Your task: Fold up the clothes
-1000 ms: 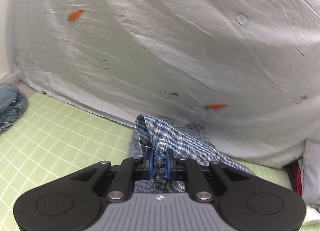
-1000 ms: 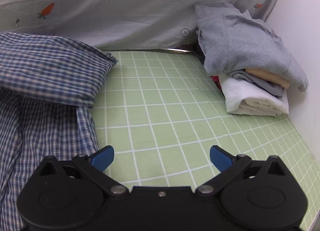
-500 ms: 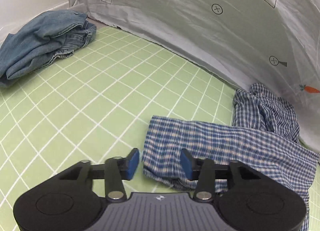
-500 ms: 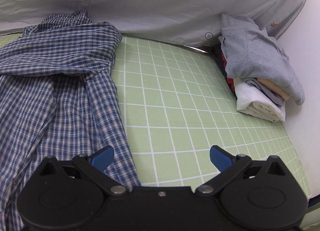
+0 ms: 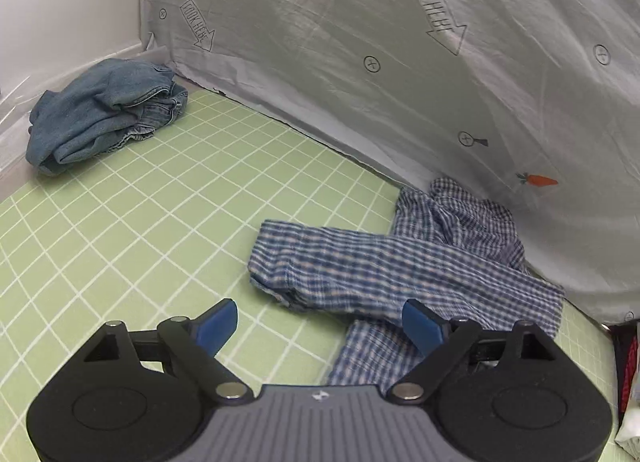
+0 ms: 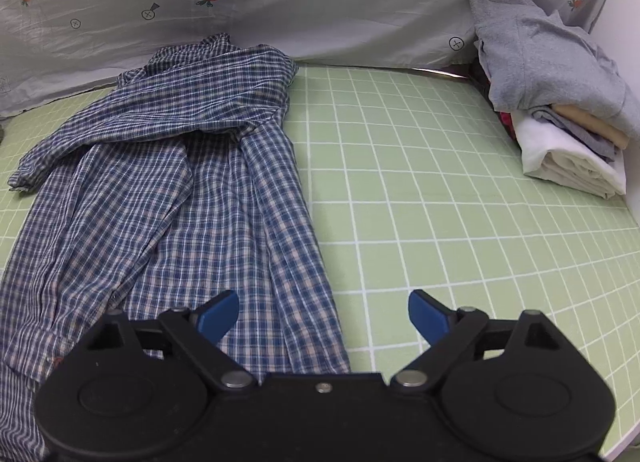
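A blue checked shirt [image 6: 168, 197] lies spread on the green grid mat [image 6: 440, 221], with one sleeve folded across its upper part. In the left wrist view the shirt [image 5: 384, 266] shows its sleeve end pointing left. My left gripper [image 5: 320, 322] is open and empty, just in front of the sleeve. My right gripper [image 6: 323, 314] is open and empty, above the shirt's lower right edge.
Crumpled blue jeans [image 5: 104, 113] lie at the far left corner of the mat. A stack of folded clothes [image 6: 556, 101] with a grey top sits at the far right. A grey printed sheet [image 5: 400, 61] hangs along the back.
My left gripper let go of the shirt sleeve, opened wide and drew back. My right gripper drew back too, staying open, so the whole shirt is in its view.
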`<state>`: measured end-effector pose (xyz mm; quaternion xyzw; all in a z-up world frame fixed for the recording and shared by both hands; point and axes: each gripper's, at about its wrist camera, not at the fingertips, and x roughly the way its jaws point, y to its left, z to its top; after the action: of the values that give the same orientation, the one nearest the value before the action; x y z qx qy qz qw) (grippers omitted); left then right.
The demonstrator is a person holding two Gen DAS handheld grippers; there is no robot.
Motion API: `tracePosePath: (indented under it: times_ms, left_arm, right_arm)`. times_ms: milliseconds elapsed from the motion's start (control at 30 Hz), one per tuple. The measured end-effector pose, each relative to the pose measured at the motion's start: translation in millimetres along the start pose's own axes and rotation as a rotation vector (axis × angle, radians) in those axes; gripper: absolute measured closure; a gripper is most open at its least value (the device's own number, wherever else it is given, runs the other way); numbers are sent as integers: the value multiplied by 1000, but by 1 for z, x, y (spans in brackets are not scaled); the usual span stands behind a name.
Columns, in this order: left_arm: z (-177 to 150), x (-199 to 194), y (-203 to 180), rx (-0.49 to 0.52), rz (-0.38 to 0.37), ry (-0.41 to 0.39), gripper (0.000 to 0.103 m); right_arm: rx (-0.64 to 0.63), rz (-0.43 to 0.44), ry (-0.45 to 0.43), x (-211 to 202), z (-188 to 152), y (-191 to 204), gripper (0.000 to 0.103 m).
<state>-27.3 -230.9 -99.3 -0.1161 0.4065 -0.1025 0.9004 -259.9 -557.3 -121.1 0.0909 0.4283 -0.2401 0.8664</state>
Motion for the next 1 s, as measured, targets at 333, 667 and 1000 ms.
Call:
tracePosePath:
  times_ms: [333, 667, 1000]
  left_arm:
    - [-114, -73, -43, 114, 4, 107, 13]
    - [-155, -117, -51, 203, 32, 121, 13]
    - [-137, -109, -28, 258, -15, 162, 13]
  right_arm:
    - [-78, 149, 10, -14, -46, -35, 42]
    - [-161, 169, 6, -21, -75, -33, 71]
    - [-15, 100, 75, -17, -77, -28, 77]
